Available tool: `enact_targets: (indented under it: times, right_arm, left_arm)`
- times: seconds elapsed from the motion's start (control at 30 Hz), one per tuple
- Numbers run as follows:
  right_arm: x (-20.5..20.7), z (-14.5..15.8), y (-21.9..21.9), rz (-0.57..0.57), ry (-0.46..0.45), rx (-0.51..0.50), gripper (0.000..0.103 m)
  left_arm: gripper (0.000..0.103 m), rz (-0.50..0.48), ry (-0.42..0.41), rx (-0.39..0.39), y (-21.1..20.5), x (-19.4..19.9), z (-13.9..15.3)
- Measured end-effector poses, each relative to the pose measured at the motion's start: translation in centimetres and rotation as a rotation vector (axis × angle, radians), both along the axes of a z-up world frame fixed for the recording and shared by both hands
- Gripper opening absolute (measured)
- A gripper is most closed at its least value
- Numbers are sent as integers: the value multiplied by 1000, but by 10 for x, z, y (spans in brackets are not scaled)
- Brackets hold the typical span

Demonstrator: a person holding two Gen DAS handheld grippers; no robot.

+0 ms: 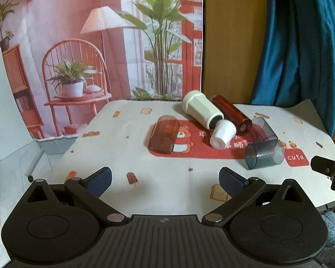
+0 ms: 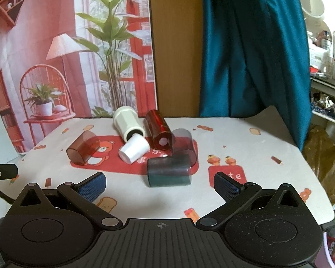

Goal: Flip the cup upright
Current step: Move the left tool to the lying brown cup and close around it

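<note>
Right wrist view shows both hand-held grippers [image 2: 159,184] [image 1: 165,182] wide and empty, so approach the nearest grey cup [image 2: 168,173], lying sideways mid-tabletop [image 2: 268,178], across its body, clear of neighbouring cups.

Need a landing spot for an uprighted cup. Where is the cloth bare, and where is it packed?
Bare: the near strip of tablecloth between the red mat and both open grippers, and the right side past the "cute" patch. Also left of the brown cup. Crowded: the mat's right half, where the white cup, cream tumbler, red cup and two grey cups cluster.
</note>
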State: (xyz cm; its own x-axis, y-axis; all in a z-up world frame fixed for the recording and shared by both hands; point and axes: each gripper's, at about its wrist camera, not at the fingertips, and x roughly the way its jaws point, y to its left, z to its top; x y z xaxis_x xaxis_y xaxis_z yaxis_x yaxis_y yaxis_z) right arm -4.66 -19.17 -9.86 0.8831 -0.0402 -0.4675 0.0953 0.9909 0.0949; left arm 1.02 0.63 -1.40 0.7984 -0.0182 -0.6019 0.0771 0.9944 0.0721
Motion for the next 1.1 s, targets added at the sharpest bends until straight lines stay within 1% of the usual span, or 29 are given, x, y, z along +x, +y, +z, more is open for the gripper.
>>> enact_targets:
  times: [0.2, 0.3, 0.33, 0.4, 0.47, 0.53, 0.67, 0.83, 1.1]
  right_arm:
    - [12, -7, -5, -6, 30, 28, 103]
    - [20, -12, -7, -5, 42, 40, 103]
    - [23, -14, -9, -4, 44, 43, 103]
    - [29, -18, -10, -6, 51, 52, 103]
    - [36, -22, -12, -7, 62, 61, 103]
    - [43, -27, -13, -8, 75, 65, 103]
    - [57, -33, -13, -1, 101, 63, 103]
    - [72, -36, -10, 25, 117, 47, 103]
    - [90, -38, -1, 81, 146, 18, 103]
  left_arm:
    - [103, -4, 42, -34, 6, 9, -10]
    - [103, 10, 60, -45, 11, 16, -16]
    - [103, 13, 62, -57, 14, 19, -18]
    - [103, 25, 58, -131, 25, 25, -21]
    - [103, 56, 62, -172, 33, 36, -25]
    - [103, 81, 67, -163, 37, 47, -29]
    - [103, 95, 66, -145, 39, 70, -35]
    - [103, 89, 50, -128, 32, 85, -39]
    - [103, 105, 55, -87, 32, 104, -49]
